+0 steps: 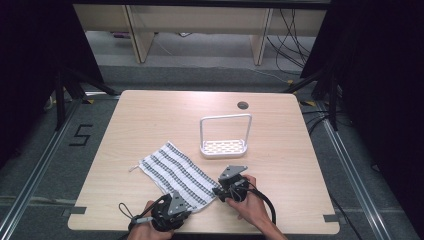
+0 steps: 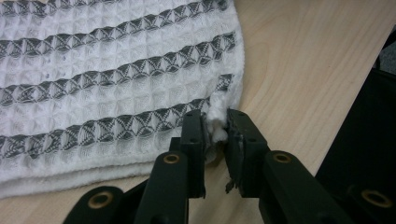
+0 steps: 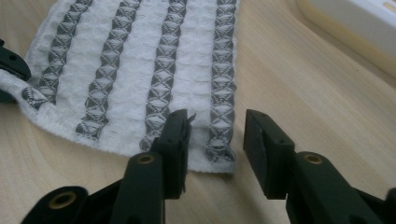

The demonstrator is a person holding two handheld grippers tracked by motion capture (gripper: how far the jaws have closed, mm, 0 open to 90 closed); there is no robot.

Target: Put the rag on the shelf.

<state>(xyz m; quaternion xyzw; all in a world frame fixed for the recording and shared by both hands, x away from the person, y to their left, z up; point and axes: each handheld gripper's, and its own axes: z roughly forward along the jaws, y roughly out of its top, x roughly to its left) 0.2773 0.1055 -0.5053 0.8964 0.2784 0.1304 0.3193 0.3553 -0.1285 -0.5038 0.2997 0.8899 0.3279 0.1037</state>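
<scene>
I see a white waffle-weave towel point(image 1: 176, 175) at lower centre of the high view, crossed by dark grey stripes of a diamond-like pattern. My left gripper point(image 2: 216, 128) and right gripper point(image 3: 215, 135) have black jaws with brass-coloured rivets. The table point(image 1: 150, 115) is pale wood with a fine grain. At centre stands a white rack point(image 1: 224, 145) with a perforated base. The floor point(image 1: 45, 165) at left is grey.

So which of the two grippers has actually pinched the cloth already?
The left gripper: its jaws are shut on a bunched corner of the striped cloth. The right gripper has its jaws apart, straddling the cloth's other near corner without pressing it.
</scene>
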